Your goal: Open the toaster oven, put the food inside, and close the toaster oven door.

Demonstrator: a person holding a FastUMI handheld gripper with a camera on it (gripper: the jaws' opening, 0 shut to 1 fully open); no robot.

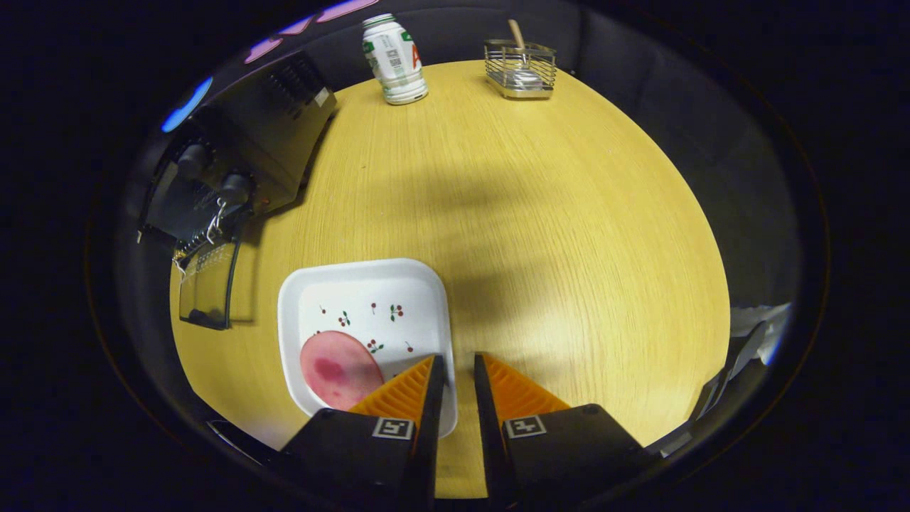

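A black toaster oven (242, 163) stands at the far left of the round wooden table (540, 235), its glass door (207, 293) folded down open toward the table's near side. A white square plate (370, 299) with small cherry prints lies just ahead of my fingers and to their left. A round pink slice of food (340, 370) rests on the plate's near left part. My gripper (458, 359) hovers above the plate's right rim, its fingers a narrow gap apart with nothing between them. The left finger covers the plate's near right corner.
A white bottle (395, 60) with a green label stands at the table's far edge. To its right sits a wire holder (520, 70) with a wooden stick in it. Bare tabletop spreads ahead and to the right of the fingers.
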